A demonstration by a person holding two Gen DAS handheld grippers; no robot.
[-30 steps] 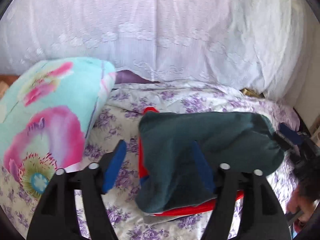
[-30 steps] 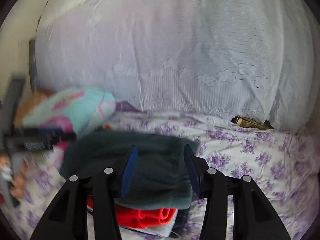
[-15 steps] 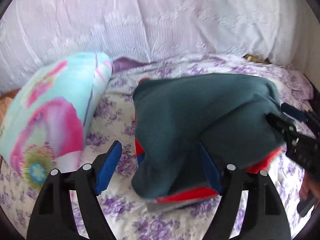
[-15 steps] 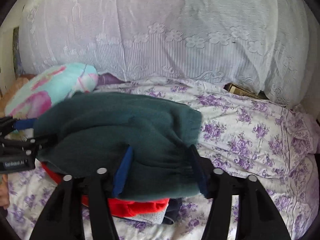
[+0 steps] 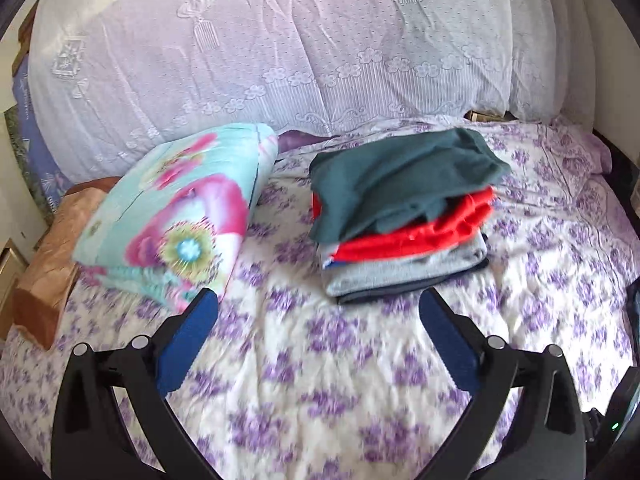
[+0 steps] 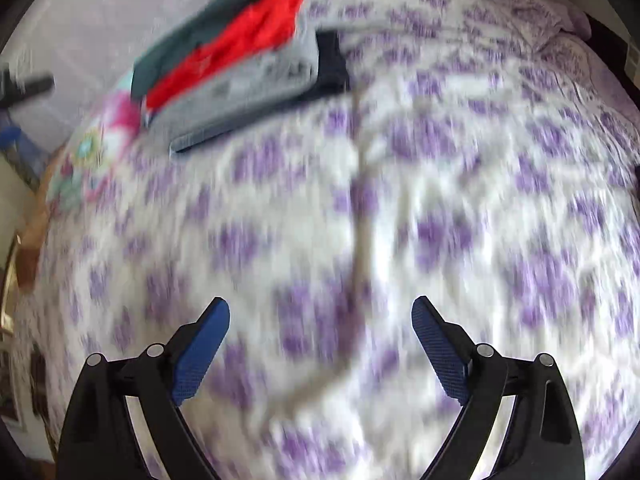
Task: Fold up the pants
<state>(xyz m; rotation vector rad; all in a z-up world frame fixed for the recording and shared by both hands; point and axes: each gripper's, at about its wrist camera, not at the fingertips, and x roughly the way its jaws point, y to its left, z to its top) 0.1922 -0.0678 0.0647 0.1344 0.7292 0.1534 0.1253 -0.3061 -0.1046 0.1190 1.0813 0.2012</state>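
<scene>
Folded dark green pants (image 5: pixel 400 178) lie on top of a stack of folded clothes on the bed: red (image 5: pixel 416 236), grey (image 5: pixel 404 270) and dark navy layers below. My left gripper (image 5: pixel 318 308) is open and empty, well in front of the stack above the sheet. In the blurred right wrist view the stack (image 6: pixel 236 60) sits at the upper left. My right gripper (image 6: pixel 320 314) is open and empty, far from the stack over the bare sheet.
A floral turquoise and pink pillow (image 5: pixel 180 216) lies left of the stack, a brown cushion (image 5: pixel 56 252) beyond it. A white lace cover (image 5: pixel 280 48) rises behind the bed. The purple-flowered sheet (image 5: pixel 320 380) spreads in front.
Both grippers have let go of the green pants and pulled back from the stack. The pants now rest on the stack. The right view has swung down and right.
</scene>
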